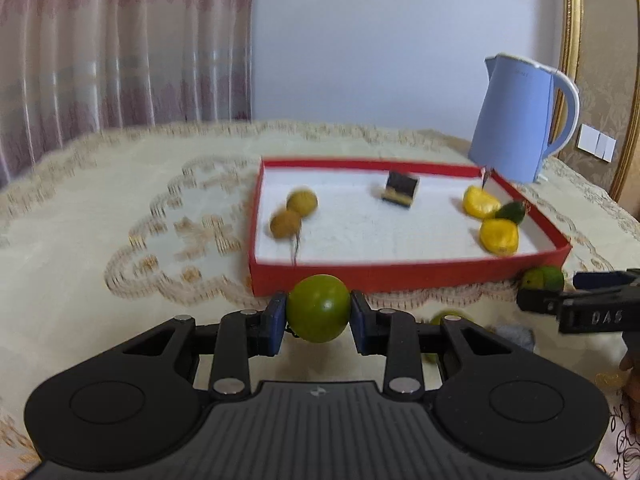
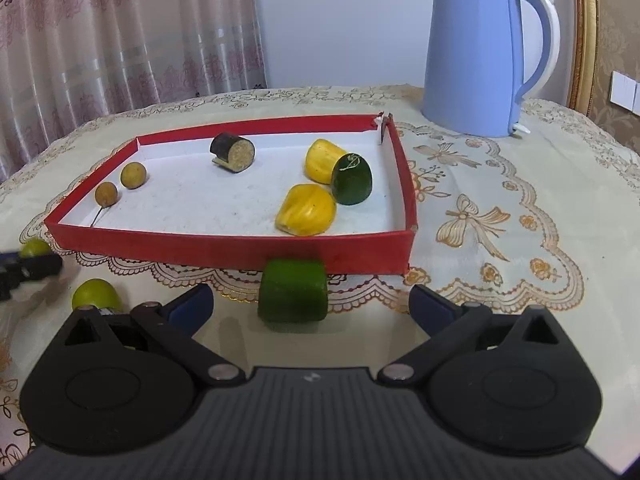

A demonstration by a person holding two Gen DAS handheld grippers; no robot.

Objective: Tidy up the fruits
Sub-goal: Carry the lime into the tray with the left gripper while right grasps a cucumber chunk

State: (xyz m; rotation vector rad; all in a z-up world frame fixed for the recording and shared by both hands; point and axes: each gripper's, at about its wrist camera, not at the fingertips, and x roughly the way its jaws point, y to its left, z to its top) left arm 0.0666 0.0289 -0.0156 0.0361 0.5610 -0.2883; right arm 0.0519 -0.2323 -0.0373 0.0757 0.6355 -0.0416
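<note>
Ahead, red tray [image 2: 224,246] — left hand-held gripper [image 1: 319,314] clamping green fruit [image 1: 319,308]; right hand-held gripper [image 2: 310,304] wide.

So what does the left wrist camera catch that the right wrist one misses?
Only the left wrist view shows the left gripper shut on a round green fruit. Only the right wrist view shows the right gripper open around a green cut piece on the tablecloth. Both show the red tray, two yellow pieces and the blue kettle.
</note>
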